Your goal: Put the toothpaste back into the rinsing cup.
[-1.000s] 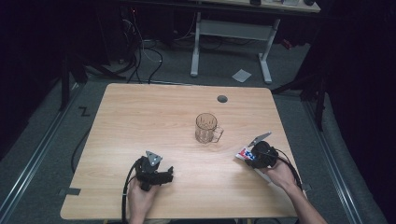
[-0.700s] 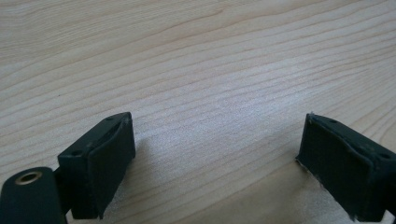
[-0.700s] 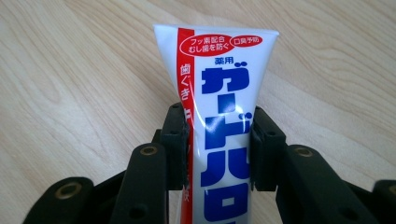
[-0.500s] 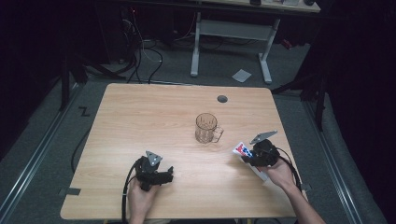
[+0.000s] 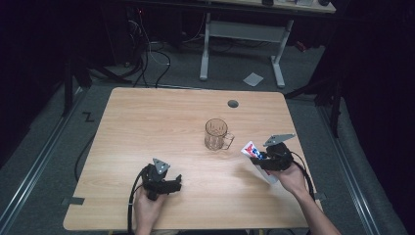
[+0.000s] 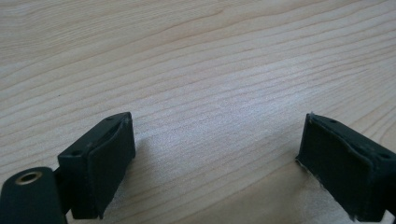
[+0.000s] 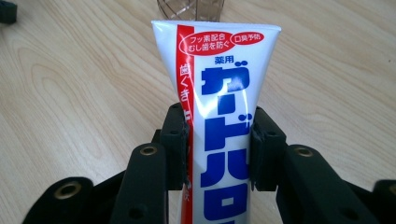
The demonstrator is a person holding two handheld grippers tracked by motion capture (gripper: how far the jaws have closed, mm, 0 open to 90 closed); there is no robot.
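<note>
Table (image 5: 147,117), light wood, w/ round grommet hole (image 5: 233,104) near far edge. Clear glass mug (image 5: 217,134) upright approx mid-table, a bit toward right edge, handle toward near-right corner.

Right gripper (image 5: 266,160) near right edge, just beside mug on its near-right side, not touching. Jaws clamped on toothpaste tube (image 7: 219,107) across its flat width, pads pressing both sides. Tube's long axis running along jaws, crimped flat end leading, aimed at mug; in right gripper view mug base (image 7: 191,7) sits straight ahead past tube tip. Tube raised off table, tilted up toward mug rim. Prob next: lift tip over rim, drop in — needs more height and steeper tilt.

Left gripper (image 5: 164,185) near front edge, left of centre, well apart from mug. Jaws wide apart, nothing between, bare wood below. Resting low, idle.
</note>
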